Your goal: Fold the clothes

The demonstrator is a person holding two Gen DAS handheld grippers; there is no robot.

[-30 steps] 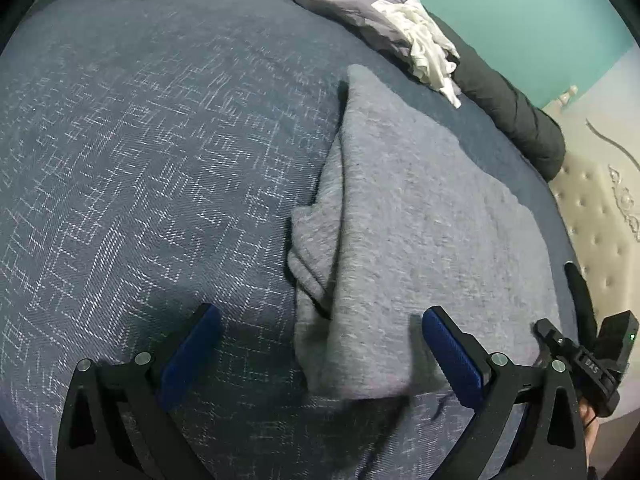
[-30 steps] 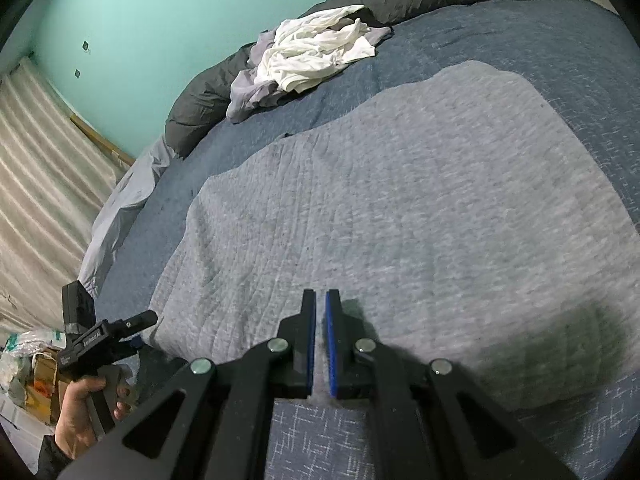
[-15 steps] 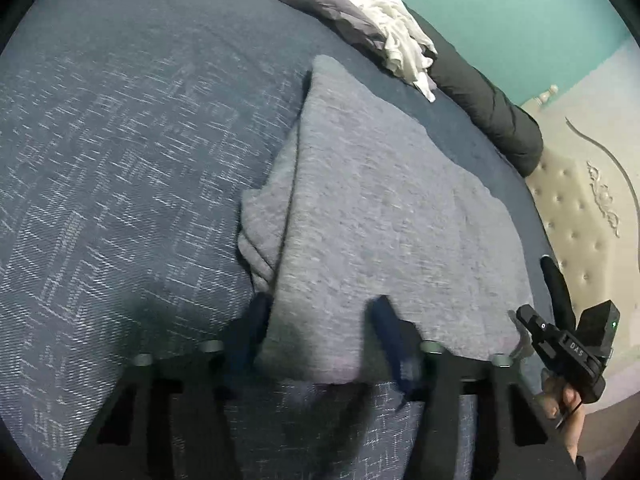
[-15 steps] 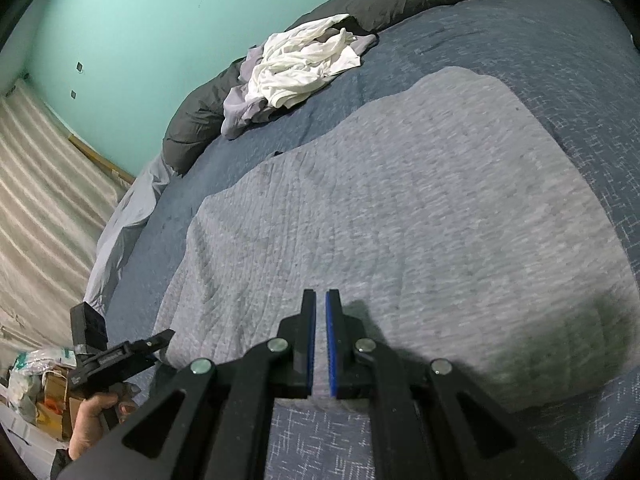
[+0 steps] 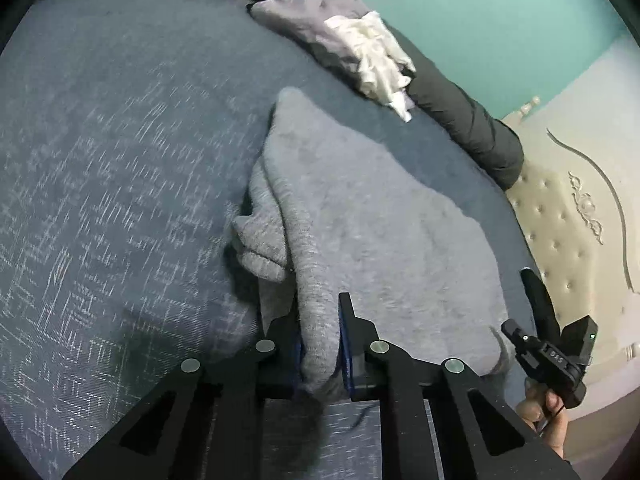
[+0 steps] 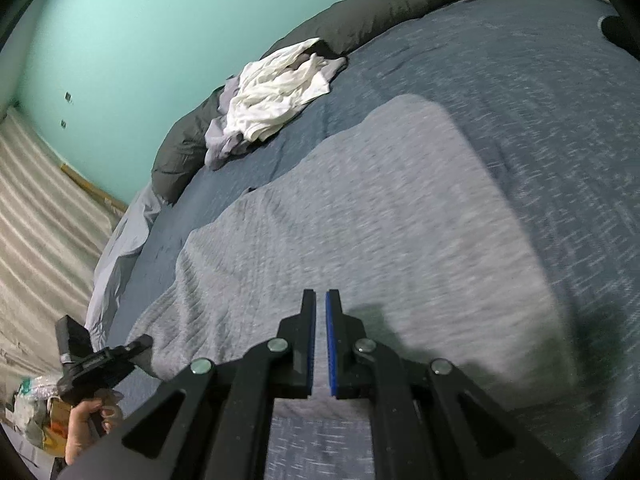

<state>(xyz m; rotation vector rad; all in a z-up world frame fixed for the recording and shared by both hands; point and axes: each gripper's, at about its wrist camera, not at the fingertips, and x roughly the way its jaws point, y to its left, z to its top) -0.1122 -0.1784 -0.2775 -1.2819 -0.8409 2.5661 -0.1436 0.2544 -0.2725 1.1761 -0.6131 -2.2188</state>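
A grey knit garment lies folded on the blue bedspread. My left gripper is shut on the garment's near left edge and bunches the fabric between its blue pads. In the right wrist view the same garment spreads flat ahead. My right gripper is shut with nothing between its pads, just over the garment's near edge. The right gripper also shows in the left wrist view, at the garment's right side.
A pile of white and lilac clothes lies at the far side of the bed, also in the right wrist view. A dark rolled duvet runs along the far edge. A padded headboard stands at the right.
My left gripper was open around the garment's near edge and has closed on it, lifting the fabric slightly. My right gripper has stayed shut and shifted a little.
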